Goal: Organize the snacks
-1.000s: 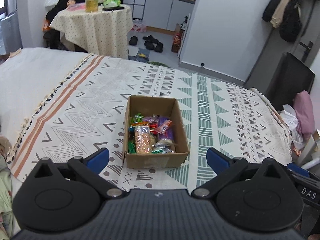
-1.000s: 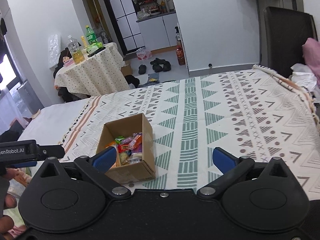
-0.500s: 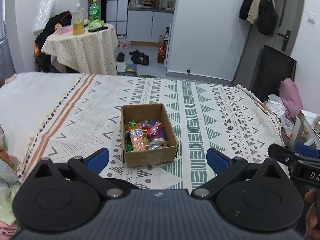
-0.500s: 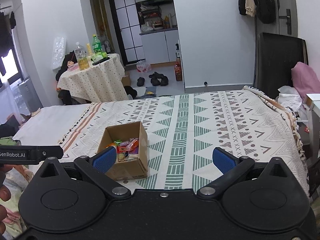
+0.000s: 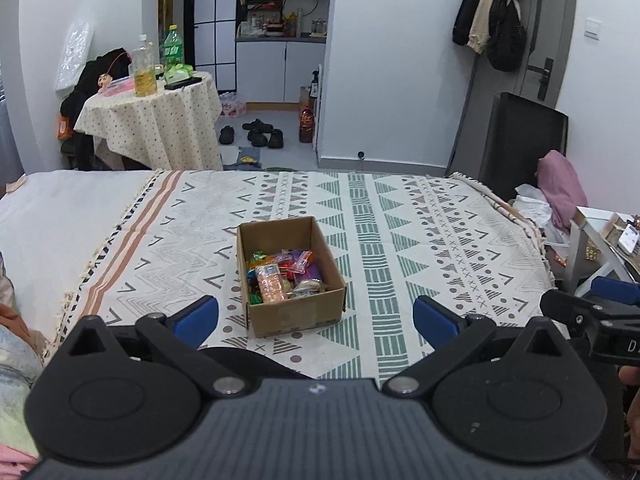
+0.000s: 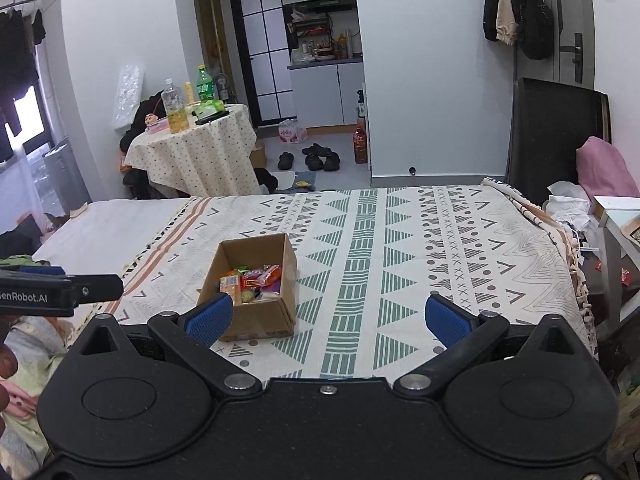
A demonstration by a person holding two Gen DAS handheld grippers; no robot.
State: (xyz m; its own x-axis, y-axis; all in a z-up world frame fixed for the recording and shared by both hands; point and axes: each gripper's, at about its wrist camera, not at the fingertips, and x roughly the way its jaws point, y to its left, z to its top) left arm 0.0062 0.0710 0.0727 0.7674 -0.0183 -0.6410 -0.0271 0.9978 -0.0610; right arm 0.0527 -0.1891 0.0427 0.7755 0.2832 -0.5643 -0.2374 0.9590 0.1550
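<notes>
Both hand-held grippers [image 5: 316,316] [image 6: 327,316] gape empty; only the right view shows the window [image 6: 30,116].

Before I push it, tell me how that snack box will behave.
The box will probably slide rather than tip: it sits low and wide. The blanket may bunch and drag. It is likely light, holding only small packets. With the top open, its thin walls may flex if squeezed.

The snacks [image 5: 285,276] lie jumbled in the cardboard box [image 5: 294,314], labels too small to read; its near wall hides the lowest.
</notes>
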